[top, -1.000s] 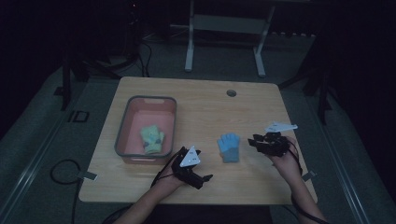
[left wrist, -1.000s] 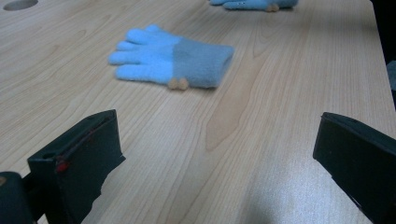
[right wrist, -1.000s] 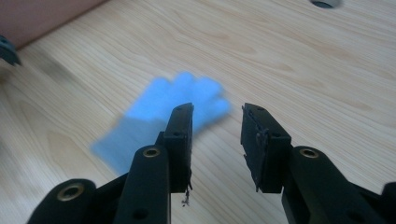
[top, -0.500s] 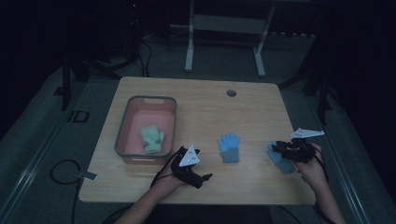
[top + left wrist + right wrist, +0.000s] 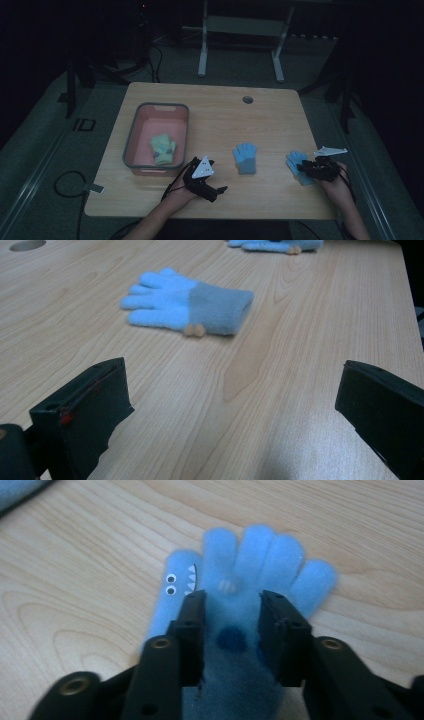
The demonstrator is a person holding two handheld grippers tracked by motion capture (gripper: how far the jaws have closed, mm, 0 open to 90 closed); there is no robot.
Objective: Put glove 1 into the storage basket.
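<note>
A blue glove (image 5: 187,305) lies flat on the wooden table (image 5: 280,405), beyond the left gripper (image 5: 230,405), whose black jaws stand wide apart.

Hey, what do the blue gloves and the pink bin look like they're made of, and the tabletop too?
Blue gloves: soft fleece or knit, going by the fuzzy matte nap; one has sewn-on eyes and teeth. Pink bin: probably moulded plastic, smooth, with a grey rim. Tabletop: wood grain with a slight sheen, likely laminate or veneer, though I can't tell which.
</note>
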